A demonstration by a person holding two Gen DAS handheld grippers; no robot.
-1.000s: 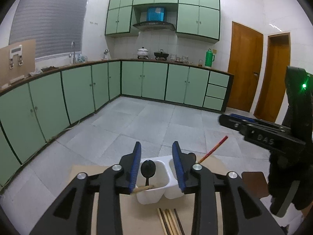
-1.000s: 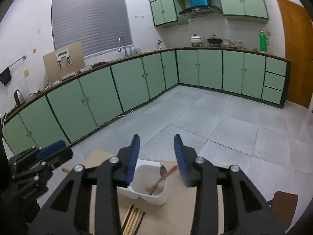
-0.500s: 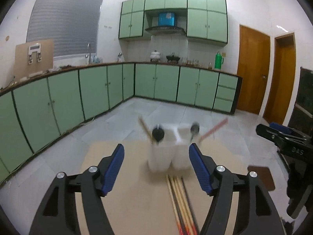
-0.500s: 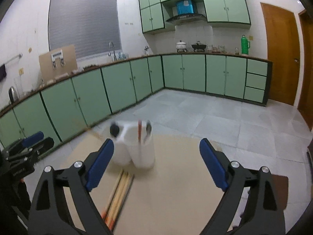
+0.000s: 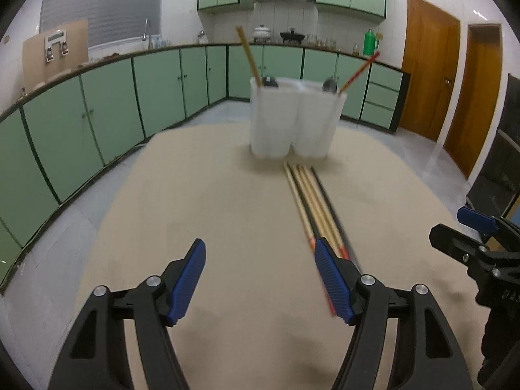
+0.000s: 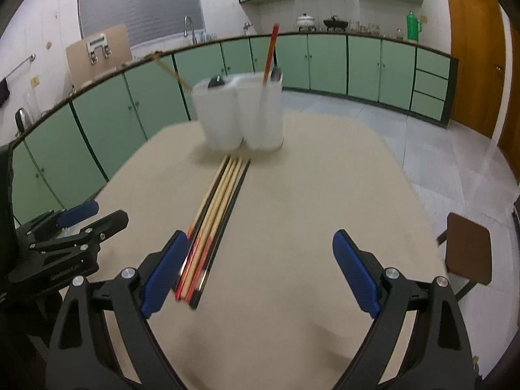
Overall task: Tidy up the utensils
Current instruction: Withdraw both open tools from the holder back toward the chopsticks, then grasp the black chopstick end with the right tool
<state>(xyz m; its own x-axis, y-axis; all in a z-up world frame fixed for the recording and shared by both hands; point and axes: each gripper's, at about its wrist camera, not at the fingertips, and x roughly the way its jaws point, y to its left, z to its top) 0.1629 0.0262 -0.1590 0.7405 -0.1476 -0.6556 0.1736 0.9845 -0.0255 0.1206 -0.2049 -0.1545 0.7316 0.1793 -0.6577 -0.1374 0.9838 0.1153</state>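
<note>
Chopsticks (image 5: 320,209) lie bundled mid-tabletop (image 5: 211,214), short of my white holder (image 5: 294,118); both my jaws spread, empty, so I should pinch one stick near its painted end

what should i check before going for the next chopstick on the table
1. Left gripper open, nothing between its fingers: ok.
2. Right gripper open, nothing held: ok.
3. Chopsticks lie in one tight bundle on the table, touching side by side, so singling one out is hard: not ok.
4. Holder upright behind the bundle, with a chopstick and a spoon in each compartment: ok.
5. Bundle's near end lies beside the right gripper's left finger and the left gripper's right finger, not centred between either pair: not ok.
6. Room left in the compartments: cannot tell.
</note>
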